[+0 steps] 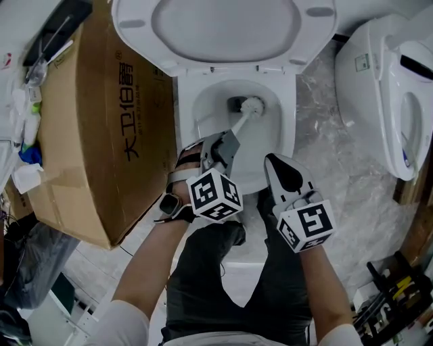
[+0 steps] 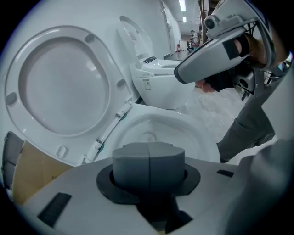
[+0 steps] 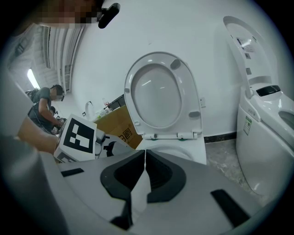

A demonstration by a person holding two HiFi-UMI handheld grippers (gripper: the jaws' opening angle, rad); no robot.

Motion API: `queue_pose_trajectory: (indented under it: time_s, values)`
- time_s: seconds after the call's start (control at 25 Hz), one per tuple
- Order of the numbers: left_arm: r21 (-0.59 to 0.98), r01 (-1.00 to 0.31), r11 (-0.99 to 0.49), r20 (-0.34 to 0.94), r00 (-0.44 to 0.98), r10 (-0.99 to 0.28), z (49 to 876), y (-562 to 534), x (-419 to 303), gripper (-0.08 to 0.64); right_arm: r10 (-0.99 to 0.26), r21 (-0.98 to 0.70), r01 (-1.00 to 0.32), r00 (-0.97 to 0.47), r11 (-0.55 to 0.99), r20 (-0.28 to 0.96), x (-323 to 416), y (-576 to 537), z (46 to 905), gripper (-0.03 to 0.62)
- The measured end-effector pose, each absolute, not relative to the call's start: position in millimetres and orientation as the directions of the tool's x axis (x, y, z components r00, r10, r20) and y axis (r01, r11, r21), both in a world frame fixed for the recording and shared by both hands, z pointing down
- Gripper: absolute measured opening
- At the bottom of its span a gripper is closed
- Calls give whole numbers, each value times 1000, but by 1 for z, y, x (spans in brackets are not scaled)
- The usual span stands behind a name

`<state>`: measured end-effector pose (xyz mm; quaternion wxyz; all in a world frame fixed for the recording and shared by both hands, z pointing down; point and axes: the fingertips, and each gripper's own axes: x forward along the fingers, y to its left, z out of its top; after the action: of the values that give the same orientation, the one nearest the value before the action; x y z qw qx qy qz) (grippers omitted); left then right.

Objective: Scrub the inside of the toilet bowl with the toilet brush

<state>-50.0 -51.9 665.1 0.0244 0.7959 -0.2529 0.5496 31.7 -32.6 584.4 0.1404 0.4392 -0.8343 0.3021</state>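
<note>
While right claw (image 1: 273,161) sits closed, left claw (image 1: 229,141) apparently grips toilet brush (image 1: 251,106) inside bowl (image 1: 288,101).

Floor (image 1: 338,149): grey marbled tile, right of frame. Large brown cardboard box (image 1: 95,121) at left, black print on its side. Second white toilet (image 1: 379,88) at right edge. Plain white wall (image 3: 138,32) behind. Ceiling strip lights (image 2: 183,5), upper centre.

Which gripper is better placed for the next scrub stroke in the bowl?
Left gripper: shut on the grey-handled white toilet brush, head inside the white toilet bowl. Right gripper is shut, empty.
</note>
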Motion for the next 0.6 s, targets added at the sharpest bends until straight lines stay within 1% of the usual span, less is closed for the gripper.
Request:
queue_pose_trajectory:
  time_s: [0.4, 0.6]
  values:
    - [-245, -504, -828, 886, 230, -402, 669, -77, -84, 152, -637, -391, -814, -579, 429, 509, 33, -42, 589, 18]
    - [-256, -540, -802, 898, 173, -404, 667, -74, -109, 152, -621, -400, -805, -592, 437, 514, 25, -39, 587, 18]
